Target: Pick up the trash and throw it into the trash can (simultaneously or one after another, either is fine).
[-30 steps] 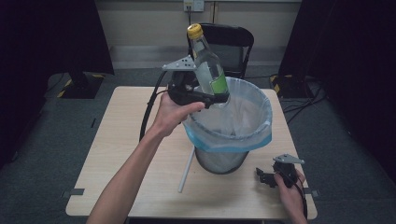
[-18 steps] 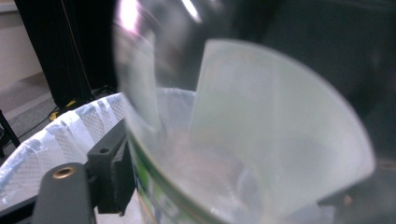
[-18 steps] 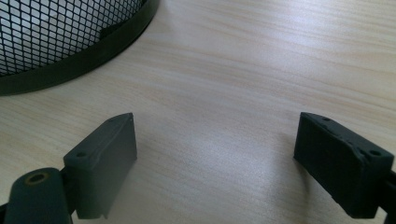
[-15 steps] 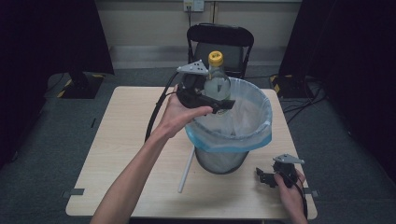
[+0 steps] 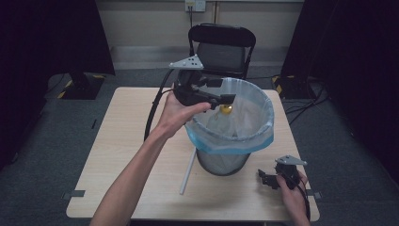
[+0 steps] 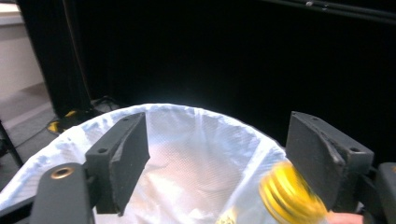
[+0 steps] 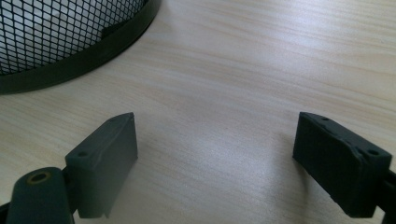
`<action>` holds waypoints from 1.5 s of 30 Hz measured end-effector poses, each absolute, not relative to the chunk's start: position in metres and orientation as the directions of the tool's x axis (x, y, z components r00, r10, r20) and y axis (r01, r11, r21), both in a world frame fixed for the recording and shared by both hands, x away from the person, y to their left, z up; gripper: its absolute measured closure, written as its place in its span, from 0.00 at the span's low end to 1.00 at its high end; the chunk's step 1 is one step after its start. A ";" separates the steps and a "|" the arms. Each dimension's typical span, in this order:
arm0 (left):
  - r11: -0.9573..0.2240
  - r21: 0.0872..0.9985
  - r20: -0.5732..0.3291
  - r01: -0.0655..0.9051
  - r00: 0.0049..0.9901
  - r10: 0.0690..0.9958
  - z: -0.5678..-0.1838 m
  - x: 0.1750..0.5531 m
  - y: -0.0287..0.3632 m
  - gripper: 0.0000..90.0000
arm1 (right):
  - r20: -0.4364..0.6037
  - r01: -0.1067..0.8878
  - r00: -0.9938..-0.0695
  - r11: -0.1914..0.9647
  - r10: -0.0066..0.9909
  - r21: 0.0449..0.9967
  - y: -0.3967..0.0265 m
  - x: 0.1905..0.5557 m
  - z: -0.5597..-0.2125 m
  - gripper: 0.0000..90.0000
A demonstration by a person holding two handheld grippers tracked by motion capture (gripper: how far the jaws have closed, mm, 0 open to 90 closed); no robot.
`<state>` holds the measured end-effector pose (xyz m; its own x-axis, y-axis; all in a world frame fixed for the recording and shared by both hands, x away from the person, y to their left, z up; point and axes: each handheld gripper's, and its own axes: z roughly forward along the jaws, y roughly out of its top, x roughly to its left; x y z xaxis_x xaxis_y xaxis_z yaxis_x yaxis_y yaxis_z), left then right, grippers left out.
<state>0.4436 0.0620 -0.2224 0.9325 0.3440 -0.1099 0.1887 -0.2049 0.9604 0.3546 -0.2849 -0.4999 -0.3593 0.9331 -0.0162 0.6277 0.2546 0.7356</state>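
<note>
Clear plastic bottle with yellow cap (image 5: 227,109) drops neck-up, centre frame, below the open, just-widened left tongs (image 5: 221,92); right tongs (image 5: 266,178) open, lower right.

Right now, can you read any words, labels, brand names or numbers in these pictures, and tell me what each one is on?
No readable text anywhere.
Bottle in the bin liner: its label is hidden, and its yellow cap is motion-blurred with no lettering legible.
Wall plate behind the chair: too small to make out any marking.
Left gripper, right gripper, table: no lettering seen.
</note>
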 end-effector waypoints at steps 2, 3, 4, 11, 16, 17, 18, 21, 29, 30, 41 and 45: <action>-0.201 0.960 -0.114 0.193 0.930 0.350 -0.224 0.444 0.064 0.21 | -0.016 0.628 -0.359 0.255 0.933 0.736 -0.285 0.355 -0.500 0.14; -0.201 0.960 -0.114 0.193 0.930 0.350 -0.224 0.444 0.064 0.21 | -0.016 0.628 -0.359 0.255 0.933 0.736 -0.285 0.355 -0.500 0.14; -0.191 0.963 -0.111 0.190 0.926 0.361 -0.224 0.444 0.066 0.21 | -0.017 0.628 -0.361 0.257 0.932 0.735 -0.285 0.354 -0.500 0.14; -0.181 0.967 -0.104 0.181 0.924 0.369 -0.223 0.444 0.076 0.21 | -0.017 0.627 -0.361 0.256 0.932 0.736 -0.285 0.355 -0.500 0.14; -0.158 0.969 -0.116 0.190 0.915 0.386 -0.226 0.444 0.088 0.21 | -0.016 0.627 -0.361 0.256 0.932 0.736 -0.285 0.355 -0.500 0.14; -0.159 0.969 -0.112 0.188 0.913 0.391 -0.226 0.444 0.090 0.21 | -0.017 0.627 -0.361 0.256 0.933 0.735 -0.285 0.355 -0.500 0.14; -0.156 0.969 -0.116 0.190 0.912 0.393 -0.227 0.444 0.093 0.22 | -0.016 0.628 -0.361 0.256 0.932 0.735 -0.285 0.355 -0.500 0.14; -0.158 0.969 -0.114 0.191 0.908 0.403 -0.229 0.444 0.101 0.22 | -0.016 0.628 -0.360 0.255 0.933 0.735 -0.285 0.355 -0.500 0.14; -0.125 0.970 -0.129 0.211 0.873 0.471 -0.237 0.444 0.134 0.23 | -0.017 0.628 -0.360 0.255 0.933 0.735 -0.285 0.355 -0.500 0.14; -0.120 0.970 -0.128 0.210 0.867 0.483 -0.239 0.443 0.138 0.23 | -0.017 0.627 -0.360 0.256 0.933 0.736 -0.285 0.355 -0.500 0.14; -0.130 0.965 -0.121 0.228 0.824 0.553 -0.254 0.436 0.170 0.22 | -0.017 0.628 -0.360 0.256 0.933 0.735 -0.285 0.355 -0.500 0.14; -0.124 0.950 -0.160 0.286 0.788 0.595 -0.274 0.436 0.186 0.25 | -0.016 0.628 -0.360 0.255 0.933 0.735 -0.285 0.355 -0.500 0.14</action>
<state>0.4359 0.1857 -0.2744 0.7877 0.5950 -0.1600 0.2865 -0.1238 0.9501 0.3548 -0.2849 -0.5000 -0.3597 0.9329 -0.0163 0.6278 0.2549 0.7354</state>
